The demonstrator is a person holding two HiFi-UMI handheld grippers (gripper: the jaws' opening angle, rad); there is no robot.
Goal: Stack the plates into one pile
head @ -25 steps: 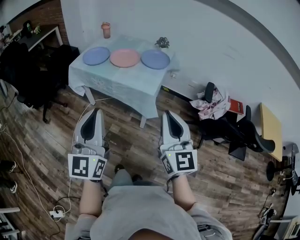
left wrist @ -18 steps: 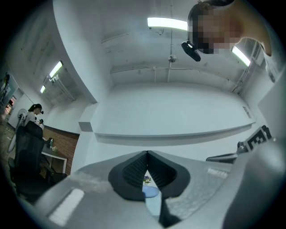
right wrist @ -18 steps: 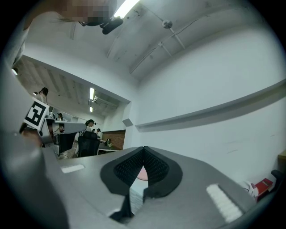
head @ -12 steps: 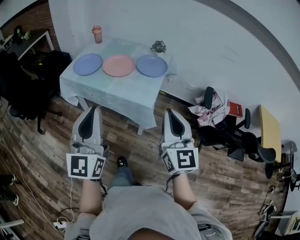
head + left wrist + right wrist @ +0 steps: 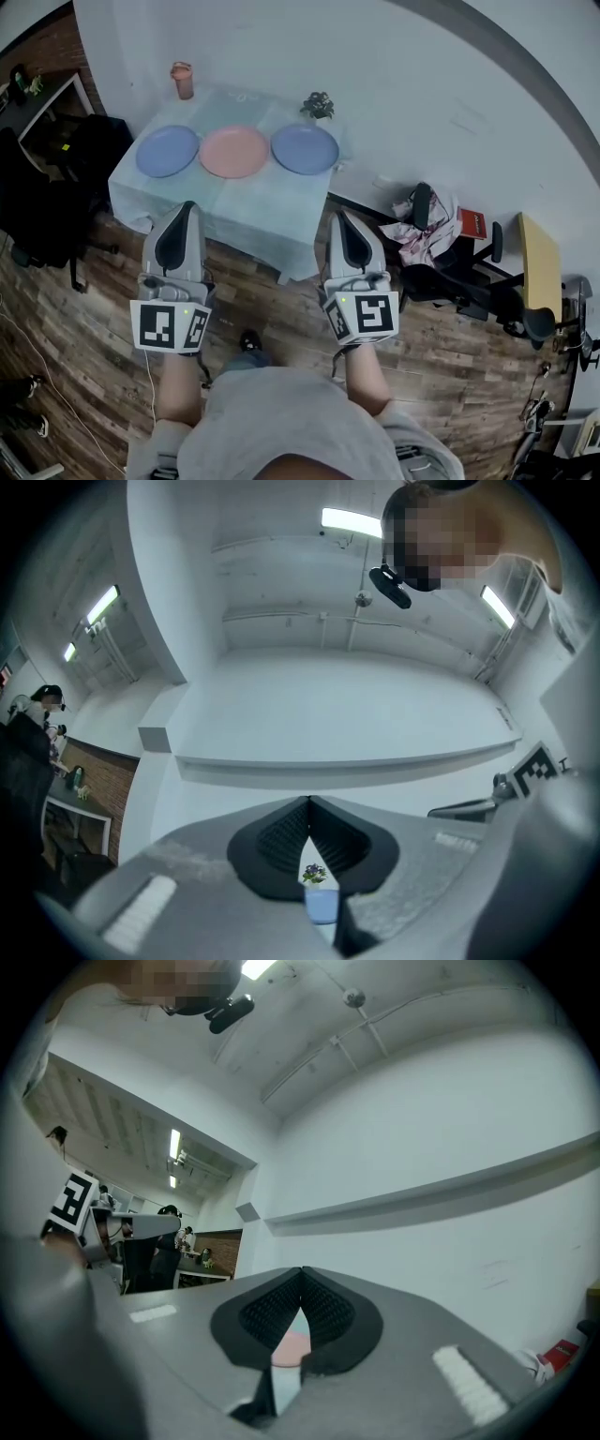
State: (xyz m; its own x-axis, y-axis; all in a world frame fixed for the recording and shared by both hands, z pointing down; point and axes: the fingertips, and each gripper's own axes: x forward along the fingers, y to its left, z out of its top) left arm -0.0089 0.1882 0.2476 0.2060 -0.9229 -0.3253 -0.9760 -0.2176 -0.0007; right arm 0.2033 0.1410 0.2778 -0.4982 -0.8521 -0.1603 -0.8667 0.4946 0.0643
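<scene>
Three plates are lying in a row on the table (image 5: 246, 208), well apart from the grippers and none stacked yet: a left blue plate (image 5: 168, 151), a pink plate (image 5: 233, 151) beside it and a right blue plate (image 5: 305, 148). They are looking round, shallow, smooth and matte, probably light, stiff plastic. That would make the flat faces slippery, so the raised near rim is offering the best pinch. The pale cloth (image 5: 131, 192) is draping softly and may ruck under a sliding plate. A cup (image 5: 182, 81) and a small plant (image 5: 318, 104) are standing at the far edge. The left gripper (image 5: 190, 204) and right gripper (image 5: 339, 214) are hovering over the wood floor (image 5: 84, 300), jaws closed on nothing.
</scene>
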